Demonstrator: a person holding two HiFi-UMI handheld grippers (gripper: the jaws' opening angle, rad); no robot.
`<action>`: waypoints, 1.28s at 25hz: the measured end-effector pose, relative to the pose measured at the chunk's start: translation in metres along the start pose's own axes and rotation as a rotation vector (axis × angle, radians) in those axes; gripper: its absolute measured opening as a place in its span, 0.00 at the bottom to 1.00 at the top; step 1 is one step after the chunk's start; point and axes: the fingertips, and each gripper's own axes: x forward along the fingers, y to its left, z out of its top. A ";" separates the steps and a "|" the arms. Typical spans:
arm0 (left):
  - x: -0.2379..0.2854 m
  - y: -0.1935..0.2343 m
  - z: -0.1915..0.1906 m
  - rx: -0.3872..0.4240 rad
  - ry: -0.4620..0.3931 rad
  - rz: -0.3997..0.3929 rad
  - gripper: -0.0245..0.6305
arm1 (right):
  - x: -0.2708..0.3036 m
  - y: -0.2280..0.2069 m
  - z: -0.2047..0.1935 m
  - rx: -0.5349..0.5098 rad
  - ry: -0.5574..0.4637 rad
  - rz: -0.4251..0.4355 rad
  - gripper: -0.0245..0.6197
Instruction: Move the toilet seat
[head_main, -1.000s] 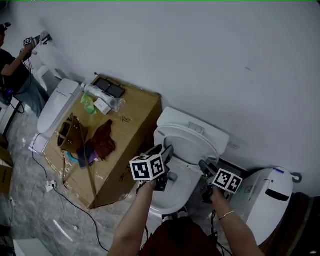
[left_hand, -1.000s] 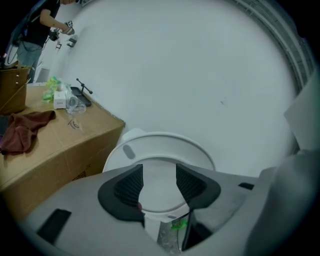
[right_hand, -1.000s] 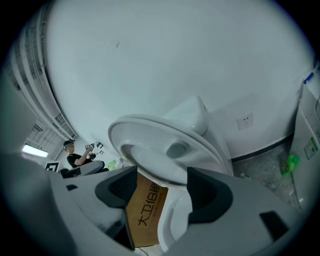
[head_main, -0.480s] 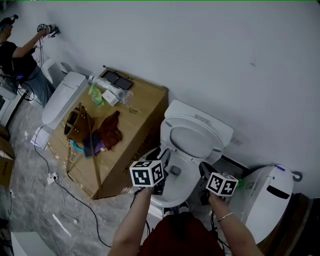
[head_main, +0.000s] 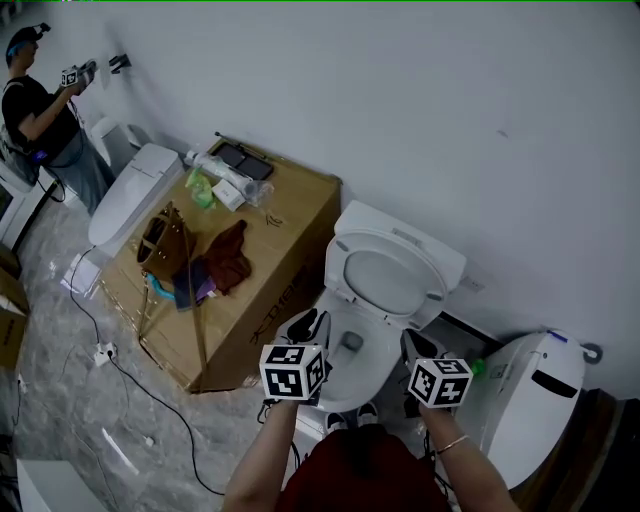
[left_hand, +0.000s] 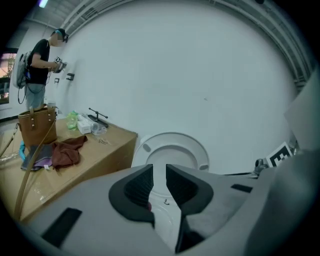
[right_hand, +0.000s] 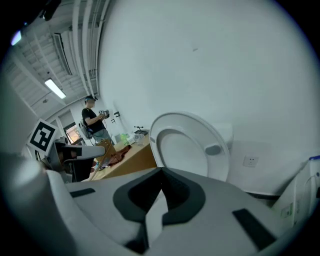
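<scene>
Person (head_main: 40, 110) at far left by the white wall, dark top, a marker-cubed gripper raised to the wall. Just to the right, closed white toilet (head_main: 135, 190), lid down. Below it on the grey marbled floor, white plug block (head_main: 101, 352) with a dark cable trailing off.

Next along, large cardboard box (head_main: 285, 270) lying flat, back edge against the wall. On its top, brown handbag (head_main: 158, 250) standing upright, reddish-brown cloth (head_main: 232, 262) crumpled just beside it, green bottle (head_main: 203, 185) and a few small white and dark items near the back corner.

Right of the box, left gripper (head_main: 305, 325) held low at the left front of the toilet bowl (head_main: 350, 385). Jaws closing, drawn in to a narrow slot, pads pressing on nothing; through the slot in the left gripper view, only white porcelain beyond. Whether touching the rim, impossible to tell.

Behind and above the bowl, toilet seat (head_main: 340, 275) already raised, tilted back against the tank and the wall, oval ring facing forward, grey bumpers showing on its underside. Well apart from both grippers.

Right gripper (head_main: 418, 345) at the right front of the bowl, level with the left one. Jaws fully together, tips meeting, nothing between them; raised seat filling the background in the right gripper view.

At far right, white rounded unit (head_main: 535, 400) with a dark slot, close beside the bowl, and wall socket (right_hand: 249, 161) low on the wall between the two.
</scene>
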 end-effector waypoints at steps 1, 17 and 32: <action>-0.004 0.001 -0.001 0.002 -0.004 0.005 0.18 | -0.004 0.003 0.001 -0.020 -0.004 -0.003 0.06; -0.084 0.003 -0.001 0.117 -0.087 0.097 0.09 | -0.066 0.039 0.033 -0.191 -0.137 0.012 0.06; -0.113 -0.012 0.003 0.084 -0.152 0.114 0.08 | -0.090 0.061 0.039 -0.194 -0.201 0.094 0.06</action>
